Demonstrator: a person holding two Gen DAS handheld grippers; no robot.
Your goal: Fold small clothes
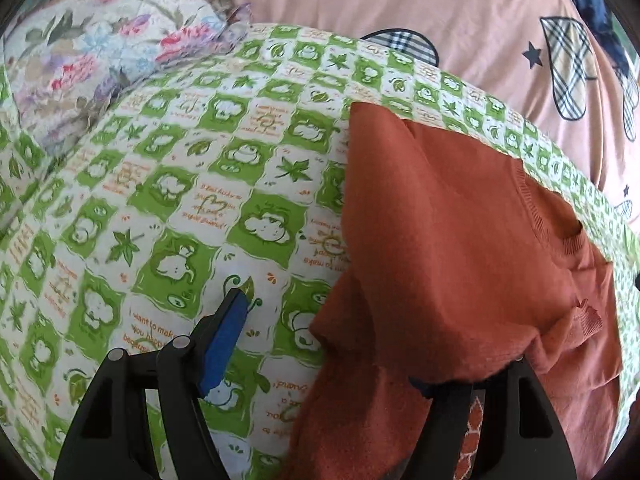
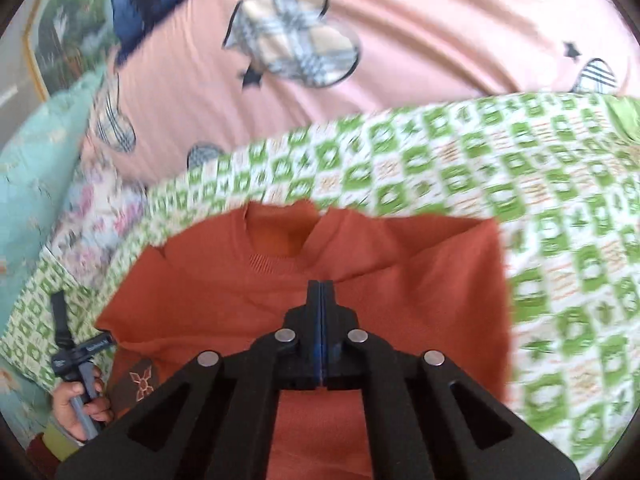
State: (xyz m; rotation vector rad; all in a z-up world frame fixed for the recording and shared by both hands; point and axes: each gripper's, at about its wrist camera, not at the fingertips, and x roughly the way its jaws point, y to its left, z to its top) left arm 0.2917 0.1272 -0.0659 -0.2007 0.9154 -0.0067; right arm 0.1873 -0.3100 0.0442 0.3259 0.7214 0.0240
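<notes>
Green-and-white checked cloth point(image 1: 192, 184) printed with leaves and small cartoon figures covers the work surface; behind it lies a peach sheet point(image 1: 420, 12) with plaid heart patches and dark stars, and a floral quilt point(image 1: 92, 48) sits at the far left of the left wrist view. On the checked cloth lies a rust-orange knit top point(image 1: 460, 240), its ribbed neckline toward the peach sheet.

Left gripper point(image 1: 332, 344) stands wide apart: its left finger with a blue pad point(image 1: 224, 340) hangs over bare cloth, while the right finger is buried under a fold of the top, which drapes over it. No pinch on the fabric shows.

Right gripper point(image 2: 321, 292) has its fingers pressed flat together, pads meeting, just below the neckline of the top point(image 2: 400, 280); nothing can be seen between them. In the right wrist view, bottom left, a hand point(image 2: 78, 404) grasps the grey handle of the other tool beside the top's edge
</notes>
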